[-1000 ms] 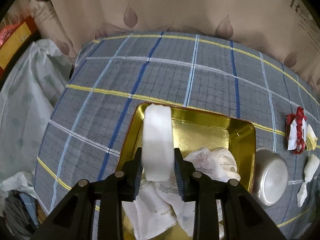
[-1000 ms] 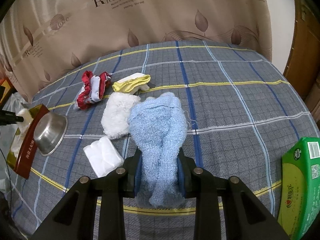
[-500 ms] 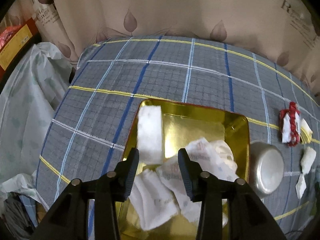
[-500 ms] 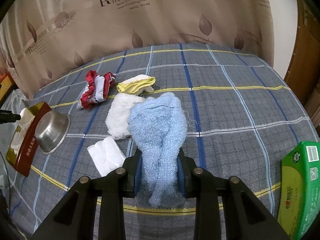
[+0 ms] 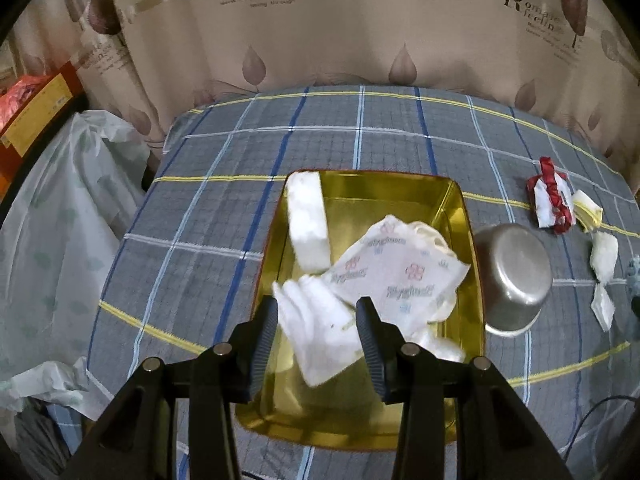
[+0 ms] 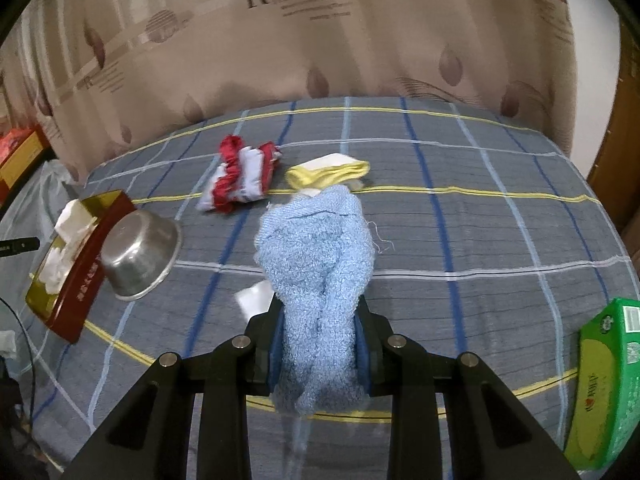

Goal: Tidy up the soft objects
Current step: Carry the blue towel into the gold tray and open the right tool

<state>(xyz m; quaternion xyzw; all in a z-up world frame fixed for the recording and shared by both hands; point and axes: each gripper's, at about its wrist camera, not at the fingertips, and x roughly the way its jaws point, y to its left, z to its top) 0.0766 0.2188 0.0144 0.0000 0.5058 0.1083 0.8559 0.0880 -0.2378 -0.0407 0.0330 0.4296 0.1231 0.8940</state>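
My left gripper [image 5: 317,334] is open and empty above the near end of a gold tray [image 5: 464,216]. In the tray a white sponge block [image 5: 308,220] leans on the left wall, beside printed white cloths [image 5: 396,276]. My right gripper [image 6: 319,342] is shut on a blue towel [image 6: 316,248] and holds it above the checked bedspread. A red-and-white cloth [image 6: 240,178], a yellow cloth [image 6: 328,170] and a white cloth [image 6: 254,296] lie on the bedspread beyond it. The tray also shows at the left in the right wrist view [image 6: 80,284].
A steel bowl [image 5: 510,276] lies tipped against the tray's right side; it also shows in the right wrist view [image 6: 140,256]. A green box [image 6: 604,384] stands at the right edge. A plastic bag [image 5: 52,216] hangs left of the bed. A curtain [image 5: 320,20] lines the far side.
My left gripper opened, let go of the white sponge block in the tray, and drew back. My right gripper kept the blue towel and moved left toward the tray.
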